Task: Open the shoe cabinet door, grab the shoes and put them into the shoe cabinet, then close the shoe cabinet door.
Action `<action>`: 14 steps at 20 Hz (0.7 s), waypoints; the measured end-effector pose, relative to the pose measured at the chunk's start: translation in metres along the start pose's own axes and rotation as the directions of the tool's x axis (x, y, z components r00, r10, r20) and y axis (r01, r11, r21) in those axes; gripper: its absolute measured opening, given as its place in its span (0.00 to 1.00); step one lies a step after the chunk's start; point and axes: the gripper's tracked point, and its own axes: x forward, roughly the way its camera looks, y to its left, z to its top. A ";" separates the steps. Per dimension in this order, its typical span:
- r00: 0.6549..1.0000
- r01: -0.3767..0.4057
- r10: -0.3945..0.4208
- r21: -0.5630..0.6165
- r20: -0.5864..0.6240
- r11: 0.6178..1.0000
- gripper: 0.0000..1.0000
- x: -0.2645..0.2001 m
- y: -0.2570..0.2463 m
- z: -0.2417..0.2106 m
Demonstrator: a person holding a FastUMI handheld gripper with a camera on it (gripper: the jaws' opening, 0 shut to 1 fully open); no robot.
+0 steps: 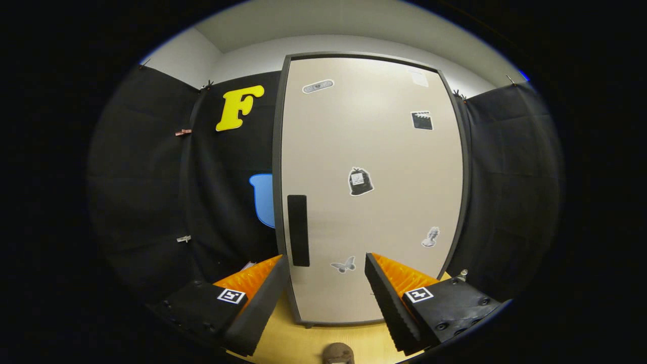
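The shoe cabinet (371, 151) stands straight ahead with its beige door shut inside a dark grey frame. A black vertical handle (298, 230) sits on the door's left side, low down, just beyond my left finger. Small stickers dot the door. My gripper (326, 260) is open, with nothing between its fingers, and faces the lower part of the door from a short way off. The toe of a brown shoe (337, 353) shows on the wooden floor below and between the fingers.
Black cloth walls (151, 202) close in on both sides of the cabinet. A light wooden floor (303, 338) runs from the cabinet's foot toward me. A small metal fitting (462, 274) sits by the cabinet's lower right corner.
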 end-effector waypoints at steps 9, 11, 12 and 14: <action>1.000 0.014 -0.014 0.013 0.004 1.000 0.98 0.061 0.025 -0.006; 1.000 0.023 -0.023 0.017 -0.001 1.000 0.98 0.075 0.027 -0.009; 0.999 0.034 -0.034 0.021 -0.008 0.999 0.98 0.082 0.026 -0.012; 0.999 0.048 -0.047 0.032 -0.028 0.998 0.98 0.096 0.025 -0.019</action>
